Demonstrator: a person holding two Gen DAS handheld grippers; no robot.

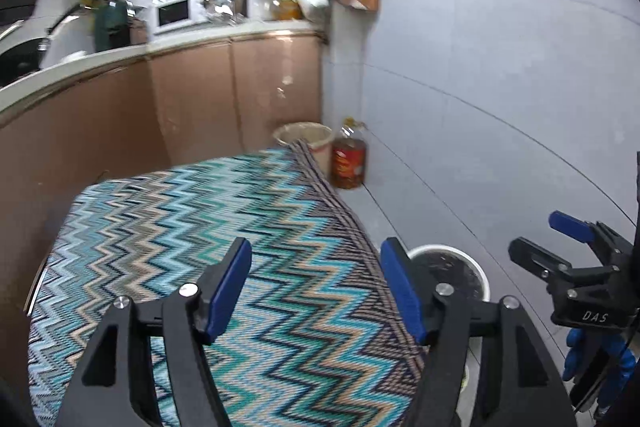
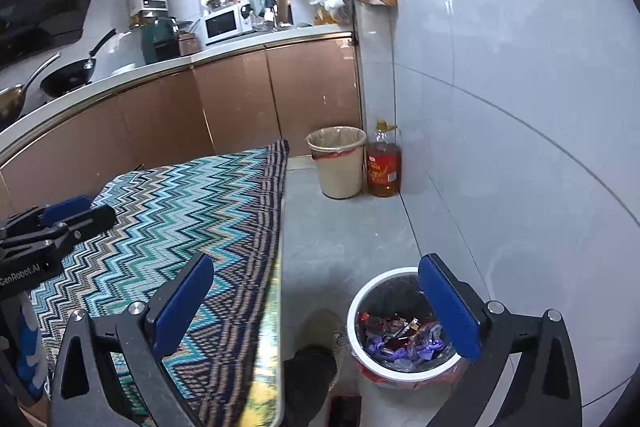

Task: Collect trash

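**Right wrist view: jaws wide, nothing between them, above white bin**

Right gripper (image 2: 316,303) has its blue pads spread wide with nothing held. Landmark: white trash bin (image 2: 356,311) on the grey floor, lined with a dark bag, wrappers (image 2: 400,341) in red and purple piled inside. Right finger overlaps the bin's rim in frame; contact can't be told. Left of the bin: table with zigzag cloth (image 2: 180,223), its edge just beside the bin. Left gripper (image 2: 60,217) sits over the cloth, far left of the bin. Beyond the bin, against the cabinets: beige bin (image 2: 340,167) and oil bottle (image 2: 384,163) side by side. Dark shoe (image 2: 312,371) just left of the bin.
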